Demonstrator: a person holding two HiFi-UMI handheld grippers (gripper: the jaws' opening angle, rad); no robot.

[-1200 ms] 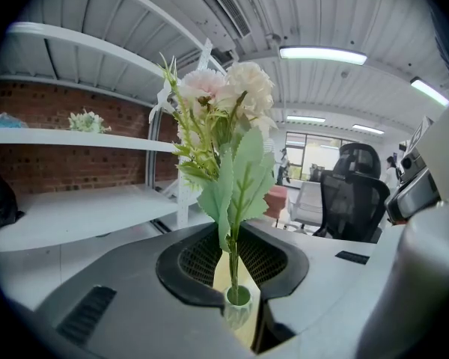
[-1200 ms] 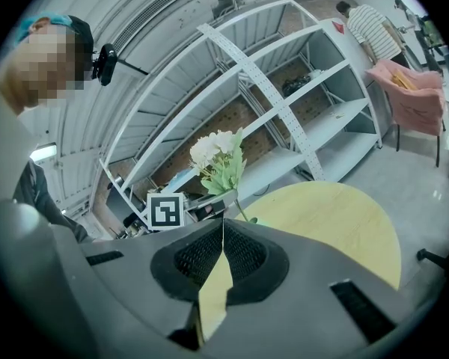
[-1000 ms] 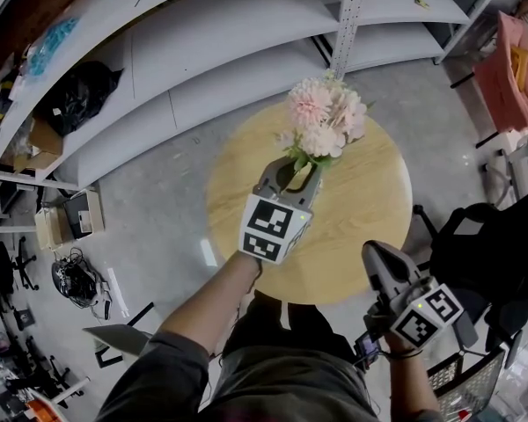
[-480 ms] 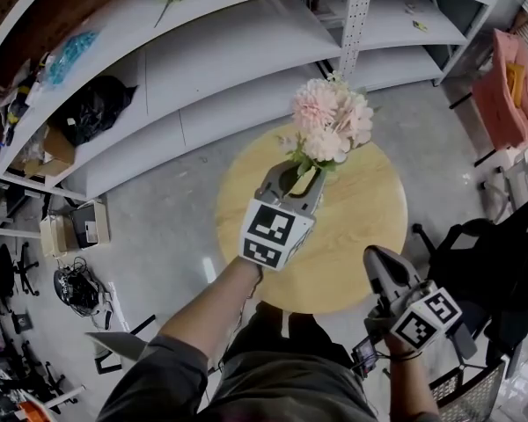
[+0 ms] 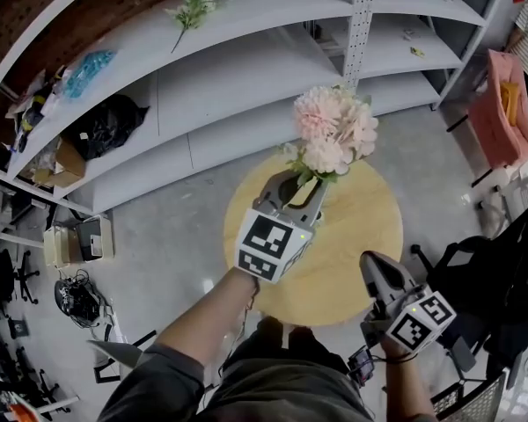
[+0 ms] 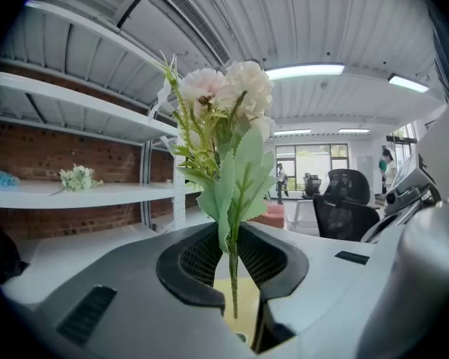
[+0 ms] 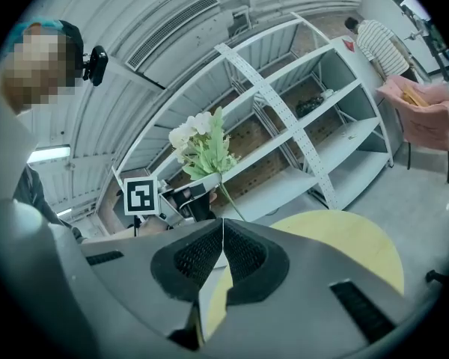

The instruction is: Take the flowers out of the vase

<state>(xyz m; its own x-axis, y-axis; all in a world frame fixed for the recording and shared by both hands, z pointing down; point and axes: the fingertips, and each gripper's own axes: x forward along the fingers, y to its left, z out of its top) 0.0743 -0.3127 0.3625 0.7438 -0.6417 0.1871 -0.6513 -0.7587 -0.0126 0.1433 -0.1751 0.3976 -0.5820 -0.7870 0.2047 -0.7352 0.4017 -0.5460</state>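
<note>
Gripping the flowers (image 5: 331, 130) by the stems at frame centre, the left gripper (image 5: 294, 185) holds them above the table (image 5: 363, 236), so the removal step looks done. The right gripper (image 5: 374, 266), lower right, is closed and empty. Next, the flowers likely need laying down.

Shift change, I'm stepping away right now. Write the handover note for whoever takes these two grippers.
Left gripper: jaws shut on the stem of the pink flowers, held upright above the round wooden table.
Right gripper: jaws together, nothing between them, low at the table's near edge.
Vase: not visible in any view.
Done: the flowers are out; the stem's lower end hangs bare.
Left: probably just laying the flowers down.
</note>
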